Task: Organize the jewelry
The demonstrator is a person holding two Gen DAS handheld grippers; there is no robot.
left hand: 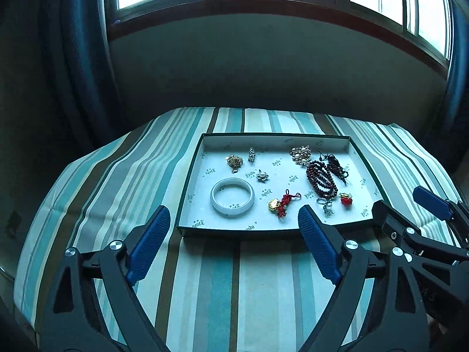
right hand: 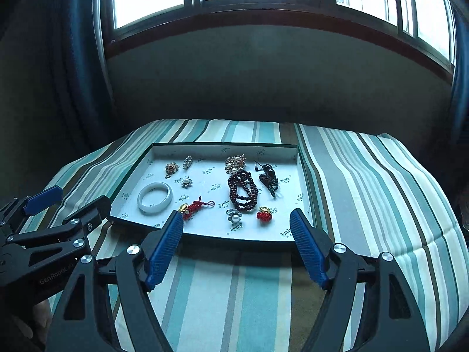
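A shallow white-lined tray [left hand: 187, 182] [right hand: 302, 176] lies on the striped cloth and holds all the jewelry. In it are a white bangle [left hand: 214, 201] [right hand: 140, 202], a dark red bead bracelet [left hand: 321, 180] [right hand: 243, 190], a red knot charm [left hand: 281, 204] [right hand: 192, 206], a pearl ring [left hand: 325, 204] [right hand: 234, 216], a small red charm [left hand: 346, 199] [right hand: 263, 214] and a gold chain [left hand: 234, 161] [right hand: 171, 167]. My left gripper [left hand: 233, 209] [right hand: 82, 194] hovers open before the tray's near edge, empty. Beside it, my right gripper [right hand: 236, 213] [left hand: 398, 198] is open and empty too.
At the tray's far side lie a pearl cluster [left hand: 300, 154], a dark pendant [left hand: 334, 161], a crystal piece [left hand: 251, 154] and a pearl flower brooch [left hand: 262, 175]. The striped cloth [left hand: 219, 278] covers a rounded surface that drops off at both sides. A wall and window stand behind.
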